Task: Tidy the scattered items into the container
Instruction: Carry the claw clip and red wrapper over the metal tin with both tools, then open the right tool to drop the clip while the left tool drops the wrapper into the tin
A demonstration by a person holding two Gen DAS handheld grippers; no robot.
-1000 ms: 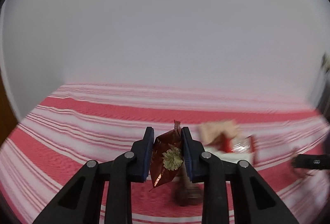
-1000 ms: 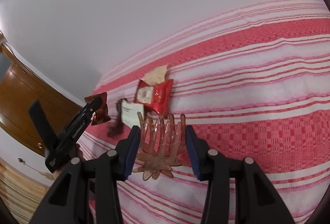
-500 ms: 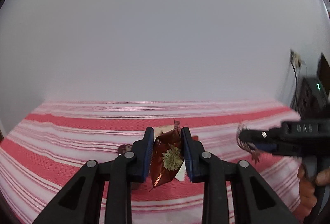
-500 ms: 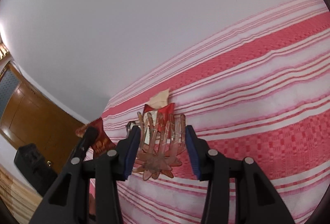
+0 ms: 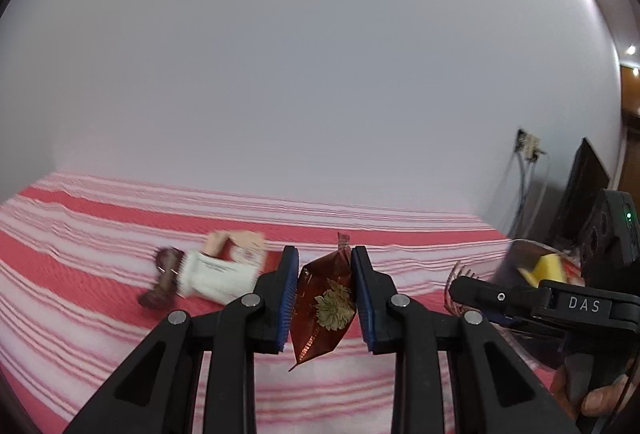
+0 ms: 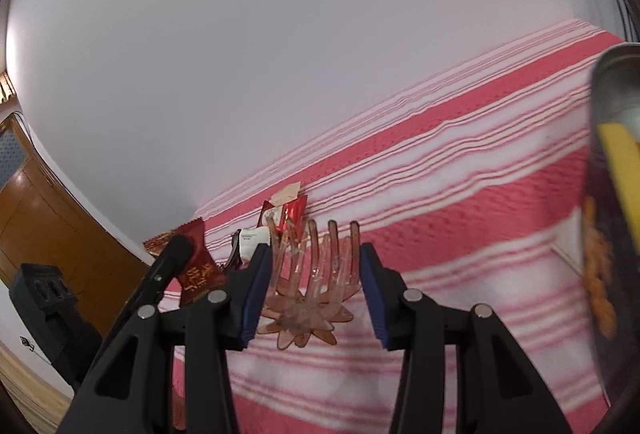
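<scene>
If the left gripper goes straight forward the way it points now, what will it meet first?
Probably nothing close. The left gripper, shut on the brown snack packet, points over the striped cloth toward the bare wall; depth is unclear.

left claw (image 5: 324, 298) clamped on packet (image 5: 326, 308), right claw (image 6: 316, 290) gripping hair clip (image 6: 308, 298) (both raised)

A home room: striped red cloth (image 6: 460, 162) on a table, wooden door (image 6: 44, 218), plain white wall (image 5: 320, 74)

Brown snack packet (image 5: 325, 308) in left claw (image 5: 325, 298)
</scene>
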